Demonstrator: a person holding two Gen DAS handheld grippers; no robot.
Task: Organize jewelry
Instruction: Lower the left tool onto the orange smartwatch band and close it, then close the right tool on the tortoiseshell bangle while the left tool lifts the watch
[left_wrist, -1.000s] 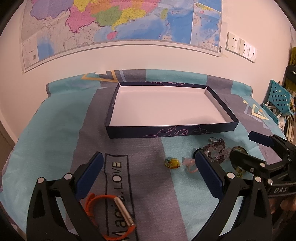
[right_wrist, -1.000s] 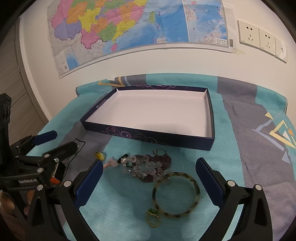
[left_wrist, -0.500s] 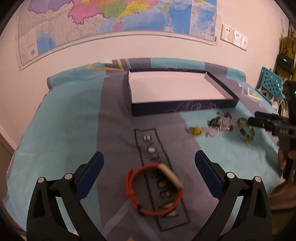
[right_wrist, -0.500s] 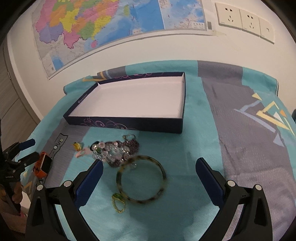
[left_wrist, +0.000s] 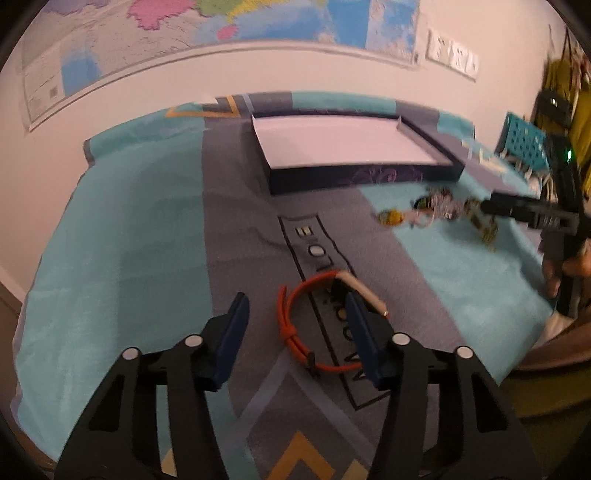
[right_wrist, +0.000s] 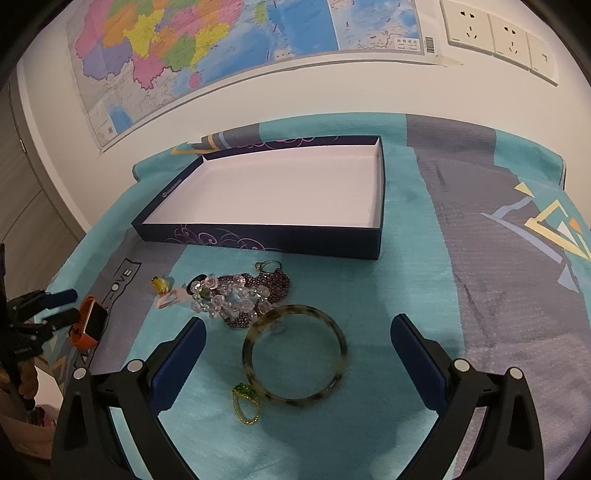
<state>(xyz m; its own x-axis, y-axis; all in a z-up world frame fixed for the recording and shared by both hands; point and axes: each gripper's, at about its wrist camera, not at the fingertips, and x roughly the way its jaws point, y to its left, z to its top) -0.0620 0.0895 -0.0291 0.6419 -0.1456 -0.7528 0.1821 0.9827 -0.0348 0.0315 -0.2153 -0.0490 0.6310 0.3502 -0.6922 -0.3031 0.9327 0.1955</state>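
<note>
An orange watch band (left_wrist: 291, 321) with a pale rectangular face lies on the grey stripe of the cloth. My left gripper (left_wrist: 293, 306) is over it with its jaws closing. The right finger stands inside the loop and the left finger is still apart from the band. My right gripper (right_wrist: 297, 328) is open above a mottled bangle (right_wrist: 295, 354) without touching it. A heap of clear and purple beads (right_wrist: 236, 295), a yellow charm (right_wrist: 160, 284) and a green gold-chained piece (right_wrist: 243, 398) lie near it. The dark blue box (right_wrist: 258, 240) stands behind, white inside and holding nothing.
The teal and grey cloth (right_wrist: 480, 295) covers the table, whose edge drops off at the left. A map (right_wrist: 221, 44) and wall sockets (right_wrist: 498, 33) are behind. A blue basket (left_wrist: 524, 144) stands at the far right. A hand (left_wrist: 569, 266) holds the right gripper.
My left gripper swung away from the box toward the orange watch band and came down over it, and its jaws narrowed. The right gripper shifted so the bangle sits between its fingers.
</note>
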